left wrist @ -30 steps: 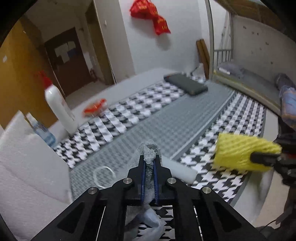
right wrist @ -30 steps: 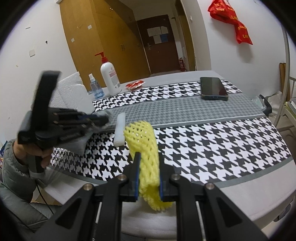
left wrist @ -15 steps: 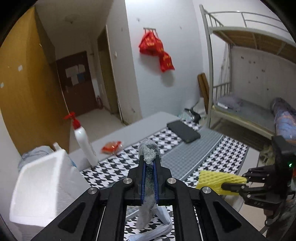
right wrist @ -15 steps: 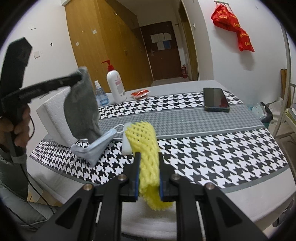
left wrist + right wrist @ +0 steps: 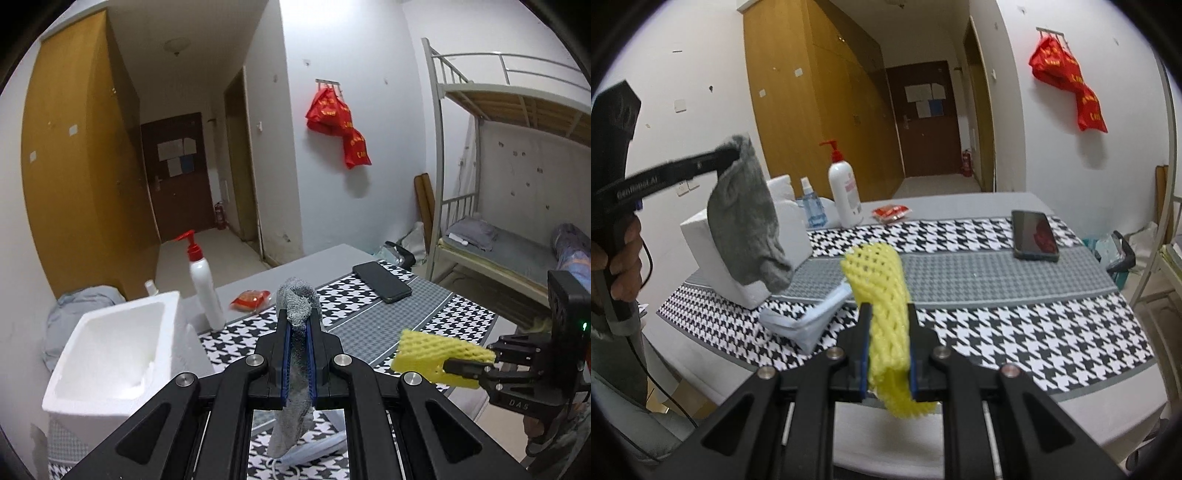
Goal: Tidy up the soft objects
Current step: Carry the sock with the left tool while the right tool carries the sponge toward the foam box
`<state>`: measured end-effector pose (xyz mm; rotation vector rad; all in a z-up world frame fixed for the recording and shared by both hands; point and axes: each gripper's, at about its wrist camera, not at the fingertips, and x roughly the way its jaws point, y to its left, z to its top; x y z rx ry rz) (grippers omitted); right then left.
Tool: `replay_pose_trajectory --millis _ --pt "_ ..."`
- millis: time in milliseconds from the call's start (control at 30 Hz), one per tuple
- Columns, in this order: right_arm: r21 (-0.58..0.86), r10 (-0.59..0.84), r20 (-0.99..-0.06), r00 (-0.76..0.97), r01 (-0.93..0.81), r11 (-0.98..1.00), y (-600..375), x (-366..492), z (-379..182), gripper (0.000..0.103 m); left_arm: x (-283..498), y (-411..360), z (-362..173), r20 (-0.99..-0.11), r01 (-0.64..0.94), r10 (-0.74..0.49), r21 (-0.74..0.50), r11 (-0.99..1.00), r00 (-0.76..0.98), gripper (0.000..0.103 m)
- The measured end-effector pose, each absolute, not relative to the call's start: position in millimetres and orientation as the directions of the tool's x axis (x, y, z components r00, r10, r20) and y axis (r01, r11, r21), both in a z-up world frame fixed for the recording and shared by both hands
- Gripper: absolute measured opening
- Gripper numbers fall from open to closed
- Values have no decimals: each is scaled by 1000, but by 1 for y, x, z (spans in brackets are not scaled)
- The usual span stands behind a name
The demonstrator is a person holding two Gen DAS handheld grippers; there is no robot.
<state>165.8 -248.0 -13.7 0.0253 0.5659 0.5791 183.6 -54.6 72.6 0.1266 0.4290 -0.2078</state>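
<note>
Left gripper [image 5: 298,332] clamped on a grey sock [image 5: 295,354], held in the air above the near left corner of the desk [image 5: 1034,350], long axis hanging downward, toe end lowest and folded top bunched above the fingertips. Right gripper [image 5: 888,317] pinched on a yellow foam net sleeve [image 5: 882,295], long axis along the fingers, far end curling up and away, over the near edge. Seen only from the left wrist: inside of the white foam box [image 5: 110,350] at the left edge, open top hollow, and a bunk bed [image 5: 517,166] beyond the right end. Seen only from the right wrist: sock's full drape covering part of the box, a hand [image 5: 617,258] on the left handle, a blue spray bottle [image 5: 812,206]. Below the sock, a pale blue face mask [image 5: 809,317] lying on the checked cloth. Farther back, a pump bottle [image 5: 844,192], a red packet [image 5: 891,212], a dark phone [image 5: 1034,236] toward the far right corner. Behind, red bags [image 5: 1067,77] on the wall.
</note>
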Motion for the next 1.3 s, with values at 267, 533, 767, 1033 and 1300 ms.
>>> replay_pose_trajectory --millis 267,533,767,1033,1300 --pt "161 534 -478 697 -529 834 -226 158 0 19 165 -41 68 -414 223 -186 42 974 891 8" --pt "162 543 -480 689 -538 827 -205 151 2 19 151 -28 56 -415 207 -176 30 978 893 8" --pt "143 547 -485 682 -556 819 -186 143 8 19 135 -8 47 -406 177 -164 -6 984 899 8" --pt "132 583 -484 653 -604 786 -160 134 12 19 112 19 37 -396 80 -77 -9 997 915 8" --pt "114 624 -490 609 -665 738 -130 130 14 19 99 46 31 -401 -3 -3 -13 1000 916 8"
